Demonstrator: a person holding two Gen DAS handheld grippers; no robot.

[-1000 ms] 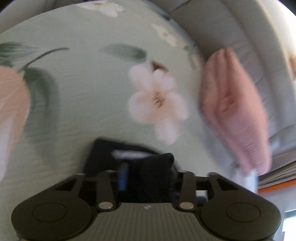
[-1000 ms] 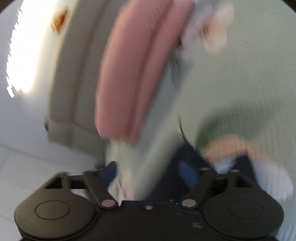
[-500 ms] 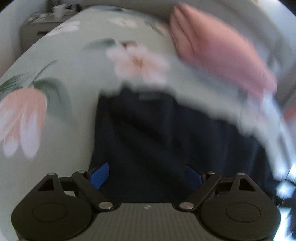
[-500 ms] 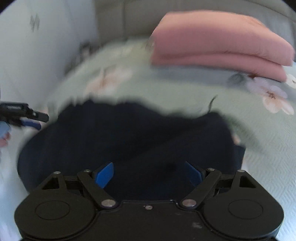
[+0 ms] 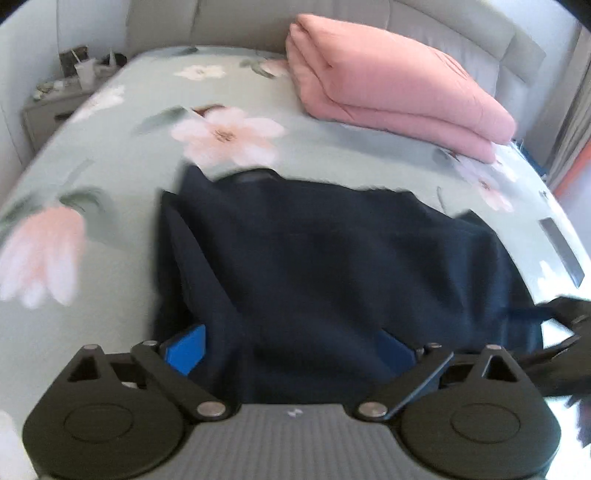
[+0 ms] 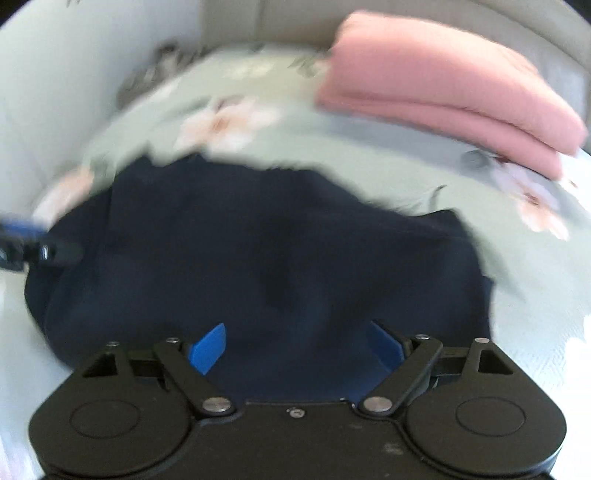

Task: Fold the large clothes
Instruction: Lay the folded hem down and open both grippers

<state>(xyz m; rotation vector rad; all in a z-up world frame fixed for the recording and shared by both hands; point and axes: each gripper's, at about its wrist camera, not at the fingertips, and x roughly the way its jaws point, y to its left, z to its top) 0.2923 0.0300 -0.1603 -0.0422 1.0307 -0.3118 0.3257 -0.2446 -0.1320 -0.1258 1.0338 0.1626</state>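
Note:
A dark navy garment (image 5: 332, 258) lies folded over on the floral green bed sheet (image 5: 122, 177). My left gripper (image 5: 291, 350) hovers over its near left part; the jaws are opening, the blue pads (image 5: 184, 349) wide apart, and loose cloth lies between them without being pressed. My right gripper (image 6: 295, 347) stands open over the garment's (image 6: 258, 251) near right part, its pads (image 6: 208, 349) clear of the cloth. Each gripper also shows at the edge of the other's view: the right gripper (image 5: 565, 321) and the left gripper (image 6: 22, 240).
A folded pink quilt (image 5: 388, 85) rests at the head of the bed on the right, against the grey padded headboard (image 5: 221, 22). A nightstand (image 5: 55, 107) with cups stands at the far left. The bed's right edge (image 5: 561, 243) runs close to the garment.
Both grippers were low over the sheet near the quilt with dark cloth between their jaws. They have since rolled upright, pulled back toward the near edge and spread wide, leaving the garment on the bed.

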